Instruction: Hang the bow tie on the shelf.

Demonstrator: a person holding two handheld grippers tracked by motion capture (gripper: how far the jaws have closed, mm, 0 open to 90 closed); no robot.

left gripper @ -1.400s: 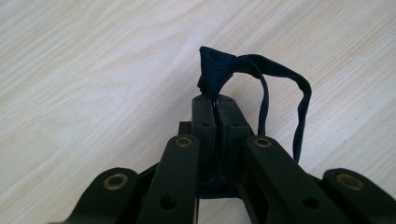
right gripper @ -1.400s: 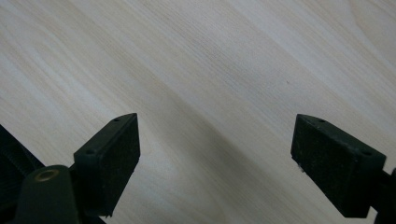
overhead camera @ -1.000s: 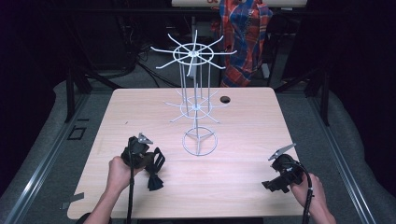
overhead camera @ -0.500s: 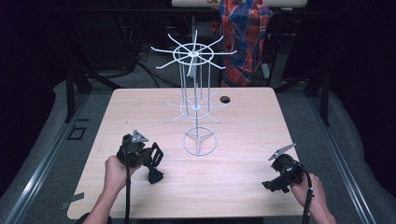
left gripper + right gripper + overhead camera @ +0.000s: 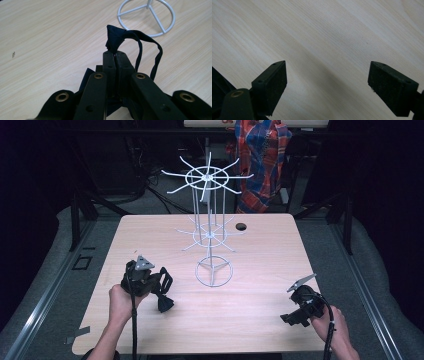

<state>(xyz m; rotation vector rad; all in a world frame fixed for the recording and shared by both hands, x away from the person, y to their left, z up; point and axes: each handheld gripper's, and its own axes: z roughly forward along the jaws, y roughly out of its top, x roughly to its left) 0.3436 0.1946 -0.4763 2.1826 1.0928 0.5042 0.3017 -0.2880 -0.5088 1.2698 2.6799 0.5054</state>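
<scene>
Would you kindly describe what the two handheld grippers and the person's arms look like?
Both the left gripper and the right gripper are black, each topped by a grey three-cornered plate and trailing a black cable. Their linkage arms carry brass-coloured pivots, and the fingers are flat, blocky black pads. The forearms show no sleeves.

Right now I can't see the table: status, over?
Left gripper shut on dark cloth item. Right gripper open, empty. White wire rack stands ahead, untouched.

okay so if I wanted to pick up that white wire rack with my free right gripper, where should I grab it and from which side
Probably the thin upright post of the white wire rack, between base ring and lower spokes, coming in from the right side, level with the table. That stretch is bare and slim enough for the open right gripper.
</scene>
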